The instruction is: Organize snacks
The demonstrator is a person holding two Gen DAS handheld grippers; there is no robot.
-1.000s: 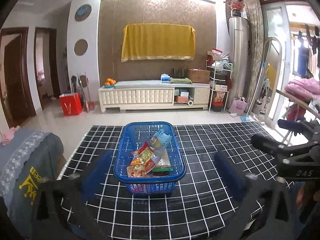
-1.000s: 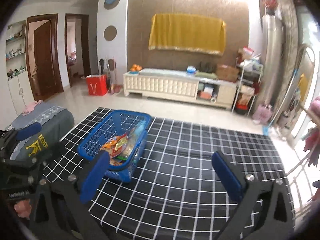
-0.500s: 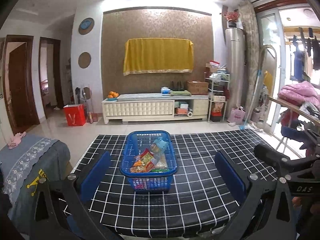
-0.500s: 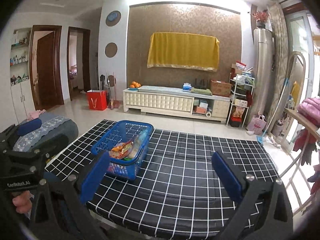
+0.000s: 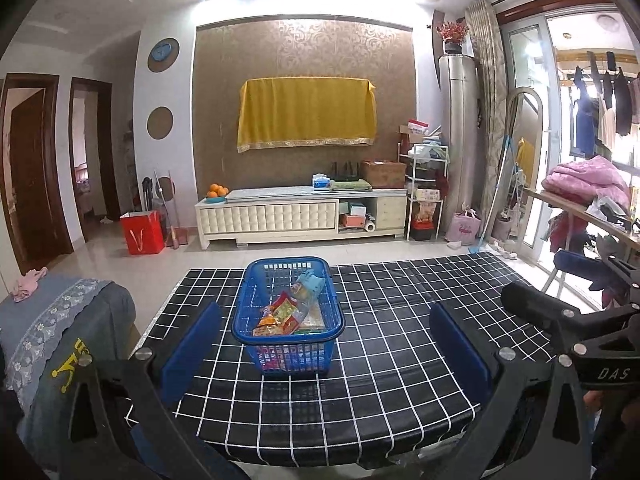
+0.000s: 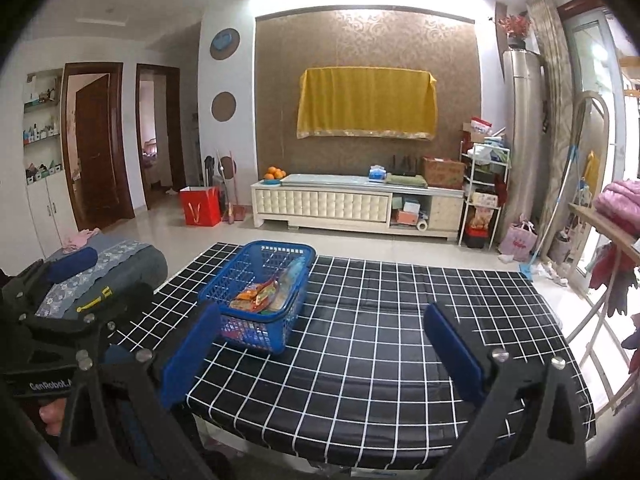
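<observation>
A blue plastic basket (image 5: 288, 344) stands on the black table with a white grid (image 5: 400, 320). Several colourful snack packets (image 5: 286, 312) lie inside it. In the right wrist view the basket (image 6: 256, 300) sits at the table's left side with the packets (image 6: 264, 296) in it. My left gripper (image 5: 324, 352) is open and empty, held back from the table's near edge, facing the basket. My right gripper (image 6: 324, 352) is open and empty, also back from the near edge, to the right of the basket.
A grey cushioned seat (image 5: 48, 332) stands left of the table. A white TV cabinet (image 5: 300, 216) lines the far wall, with a red bag (image 5: 142, 232) on the floor. A rack with pink bedding (image 5: 588, 184) is at the right.
Both grippers have pulled back and risen away from the basket, so the table's near edge now shows. The basket and packets have not moved. Both stay open.
</observation>
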